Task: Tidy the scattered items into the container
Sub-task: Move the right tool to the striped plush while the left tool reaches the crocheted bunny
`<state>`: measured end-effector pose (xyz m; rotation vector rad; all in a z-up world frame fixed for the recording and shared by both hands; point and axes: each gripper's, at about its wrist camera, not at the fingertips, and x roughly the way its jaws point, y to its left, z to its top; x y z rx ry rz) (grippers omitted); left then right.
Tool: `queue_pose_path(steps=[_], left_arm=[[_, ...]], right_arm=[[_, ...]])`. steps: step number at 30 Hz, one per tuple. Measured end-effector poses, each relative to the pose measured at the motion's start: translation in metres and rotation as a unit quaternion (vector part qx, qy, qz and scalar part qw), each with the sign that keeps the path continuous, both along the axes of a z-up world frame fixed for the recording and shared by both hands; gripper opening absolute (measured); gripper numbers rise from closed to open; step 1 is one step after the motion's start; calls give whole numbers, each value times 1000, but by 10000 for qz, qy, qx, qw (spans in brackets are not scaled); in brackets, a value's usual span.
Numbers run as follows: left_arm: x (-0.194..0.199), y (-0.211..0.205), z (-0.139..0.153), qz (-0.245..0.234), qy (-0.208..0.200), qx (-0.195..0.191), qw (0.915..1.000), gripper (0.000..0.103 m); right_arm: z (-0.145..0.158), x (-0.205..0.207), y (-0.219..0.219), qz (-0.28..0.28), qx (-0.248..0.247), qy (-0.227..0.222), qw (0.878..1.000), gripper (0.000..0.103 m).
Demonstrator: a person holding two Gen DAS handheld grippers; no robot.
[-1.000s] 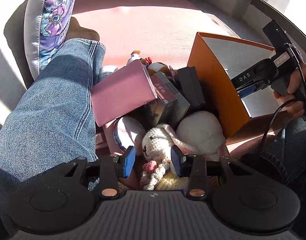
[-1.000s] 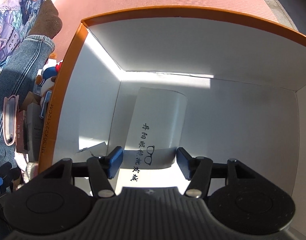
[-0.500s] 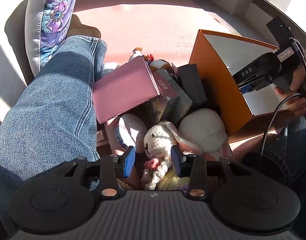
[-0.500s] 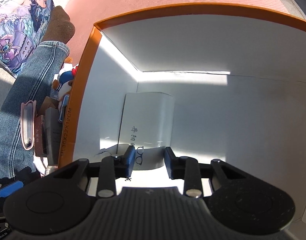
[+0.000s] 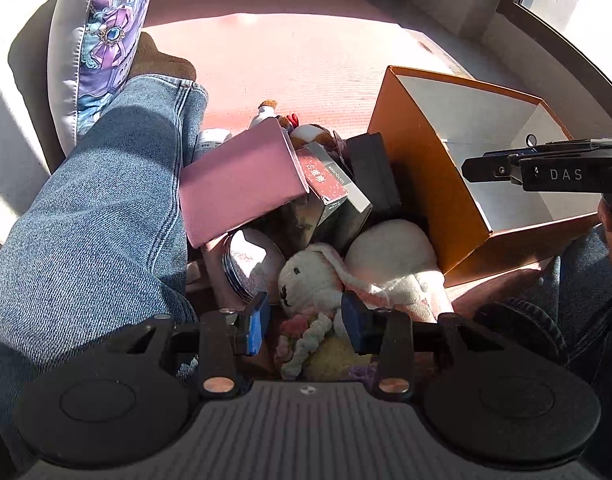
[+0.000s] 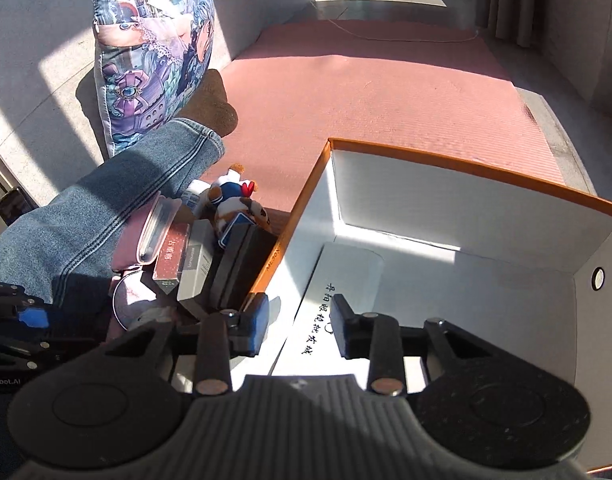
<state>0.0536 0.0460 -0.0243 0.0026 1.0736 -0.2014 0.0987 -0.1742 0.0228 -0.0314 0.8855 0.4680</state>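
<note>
Looking along the left gripper (image 5: 302,322), its jaws are seen parted with nothing clamped, poised over a white crocheted rabbit (image 5: 311,280) whose lower body is hidden behind the blue pads. A pink notebook (image 5: 242,178), a red-and-grey box (image 5: 331,182) and a black case (image 5: 375,168) are piled beside the orange box (image 5: 419,160). The right gripper (image 5: 545,168) is cut off at the frame edge.

From the right wrist, that gripper (image 6: 300,326) is shown with jaws apart and empty above the orange box's (image 6: 457,168) white interior, where a white pouch (image 6: 337,292) lies flat, its lettering partly covered. A small plush (image 6: 230,196) is half buried in the pile.
</note>
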Motion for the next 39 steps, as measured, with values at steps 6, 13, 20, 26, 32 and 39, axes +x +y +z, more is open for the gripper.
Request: queue_pose_path(steps=[6,13,20,26,32,39], left_arm=[[-6,-6,6,56,-64,-29,10000,47],[-15,-16,3,30,-137,-122,9998,50],[-14,-20,-14,-35,184,-197,9996,59],[-8,-21,-25,61,323,51,9994,64],[3,-19,-34,127,457,142,9988,65],[14,-12,-46,100,650,-29,9978,71]], right_arm=[[15,-39,8,-192,328,-486,9981,57],[17,-83,23,-120,343,-902,9953,63],[-14,-90,40,48,-70,-325,9994,60],[-47,-72,46,-4,-275,354,9990,59],[-66,-61,41,-110,33,711,9974,59],[-81,-50,34,-153,478,1058,9931,59]])
